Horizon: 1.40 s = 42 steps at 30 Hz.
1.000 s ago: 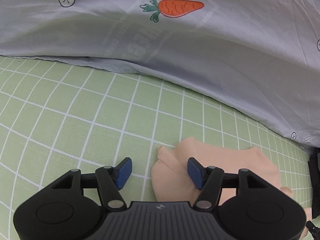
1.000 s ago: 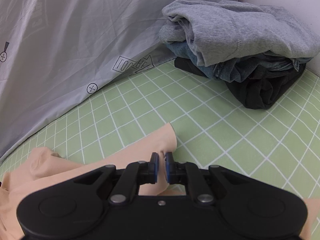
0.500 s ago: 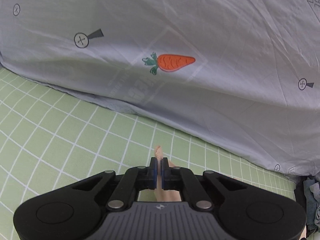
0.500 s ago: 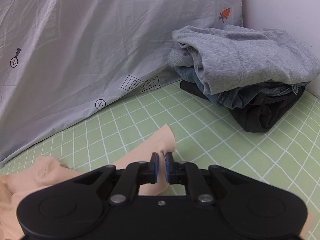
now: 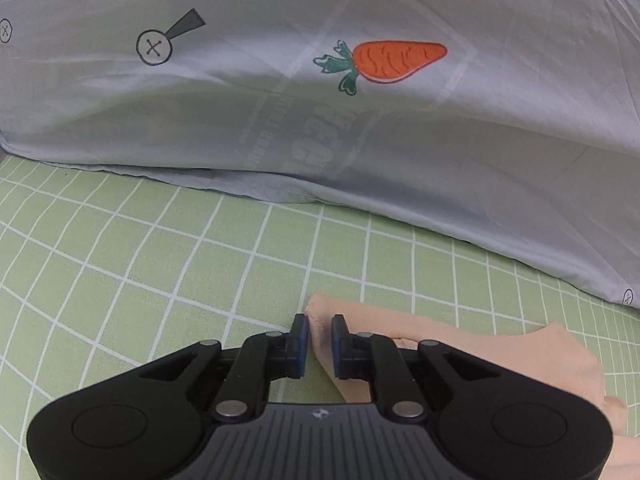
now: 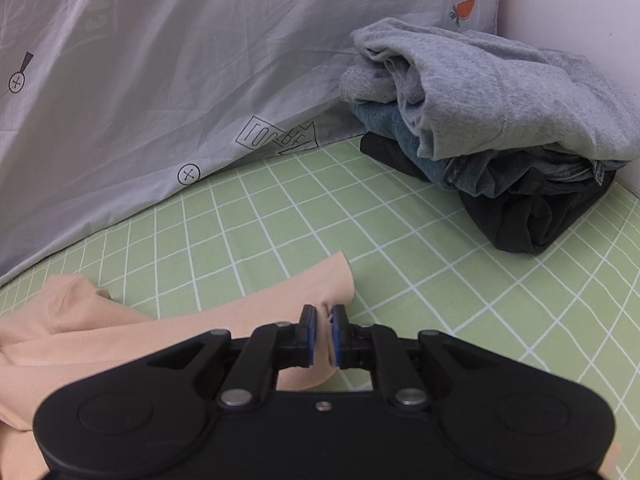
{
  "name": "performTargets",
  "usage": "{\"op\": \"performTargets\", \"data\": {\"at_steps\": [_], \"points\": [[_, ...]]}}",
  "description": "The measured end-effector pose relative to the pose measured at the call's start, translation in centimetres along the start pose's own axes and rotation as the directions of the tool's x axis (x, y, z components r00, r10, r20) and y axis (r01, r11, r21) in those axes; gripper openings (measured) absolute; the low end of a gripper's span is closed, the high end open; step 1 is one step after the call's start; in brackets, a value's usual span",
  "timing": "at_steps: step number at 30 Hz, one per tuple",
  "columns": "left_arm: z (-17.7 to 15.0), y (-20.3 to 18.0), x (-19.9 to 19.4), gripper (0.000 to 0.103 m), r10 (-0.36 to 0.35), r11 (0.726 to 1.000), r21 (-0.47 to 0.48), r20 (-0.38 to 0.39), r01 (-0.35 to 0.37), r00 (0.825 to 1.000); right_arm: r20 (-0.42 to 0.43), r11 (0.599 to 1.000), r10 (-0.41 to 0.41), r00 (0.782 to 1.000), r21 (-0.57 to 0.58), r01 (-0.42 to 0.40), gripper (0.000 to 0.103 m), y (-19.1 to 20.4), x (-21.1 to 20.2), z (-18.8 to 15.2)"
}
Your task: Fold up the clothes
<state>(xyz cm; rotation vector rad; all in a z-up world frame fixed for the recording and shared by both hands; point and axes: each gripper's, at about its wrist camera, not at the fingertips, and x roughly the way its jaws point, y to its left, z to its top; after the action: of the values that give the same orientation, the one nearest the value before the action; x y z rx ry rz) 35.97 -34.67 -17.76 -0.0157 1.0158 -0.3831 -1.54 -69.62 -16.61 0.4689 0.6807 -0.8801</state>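
Green bedsheet [image 5: 140,264] gridded with white lines, filling the lower half of both views. Behind it, across the whole top, grey quilt [image 5: 500,152] draped down onto the sheet, printed with crossed-circle marks [image 5: 154,47] at upper left and an orange carrot [image 5: 386,62] upper centre in the left wrist view. Faint mirrored lettering showing through the fabric below the carrot, unreadable. In the right wrist view, boxed outline lettering [image 6: 276,138] at centre, apparently "TO-BE", upside down and partly creased. At upper right of that view, stack of folded clothes [image 6: 500,120]: grey sweatshirt on top, blue denim beneath, black garment at the bottom, set against a pale wall, well apart from the grippers. Nothing between the grippers and the sheet but the cloth itself.

Peach garment [image 6: 120,332] lying rumpled on the sheet, lower left to centre in the right wrist view, lower centre to lower right in the left wrist view; thin, smooth, with a stitched hem at the corner.

Left gripper [image 5: 320,340] at lower centre, blue pads narrowly apart, pinching a hemmed corner of the cloth. Right gripper [image 6: 323,334] at lower centre, pads likewise close, clamped on another edge.
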Motion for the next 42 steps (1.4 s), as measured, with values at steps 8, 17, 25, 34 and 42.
{"op": "performTargets", "data": {"at_steps": [8, 17, 25, 34, 42], "points": [[-2.6, -0.7, -4.4, 0.066, -0.082, 0.997, 0.007, -0.028, 0.082, 0.996, -0.02, 0.997, 0.022, 1.0, 0.07, -0.021, 0.049, -1.3, 1.1, 0.0], [-5.5, -4.4, -3.1, 0.068, -0.037, 0.983, 0.176, -0.116, 0.057, 0.993, -0.038, 0.996, 0.08, 0.996, 0.042, -0.079, 0.057, -1.2, 3.2, 1.0], [-5.2, -4.5, -2.3, 0.071, -0.008, 0.978, 0.205, -0.086, 0.026, 0.996, 0.098, 0.994, 0.106, 0.989, -0.042, -0.103, 0.004, -0.3, 0.6, 2.7], [-5.4, -5.1, -1.8, 0.082, 0.022, 0.977, 0.212, -0.079, -0.004, 0.997, 0.018, 0.999, -0.002, 1.0, 0.039, 0.001, 0.01, -2.3, 0.6, 1.1], [-5.2, -5.1, -1.6, 0.085, 0.032, 0.977, 0.211, -0.124, -0.005, 0.992, -0.046, 0.994, 0.003, 0.999, 0.109, 0.002, 0.05, -2.8, 1.4, 0.3]]}}
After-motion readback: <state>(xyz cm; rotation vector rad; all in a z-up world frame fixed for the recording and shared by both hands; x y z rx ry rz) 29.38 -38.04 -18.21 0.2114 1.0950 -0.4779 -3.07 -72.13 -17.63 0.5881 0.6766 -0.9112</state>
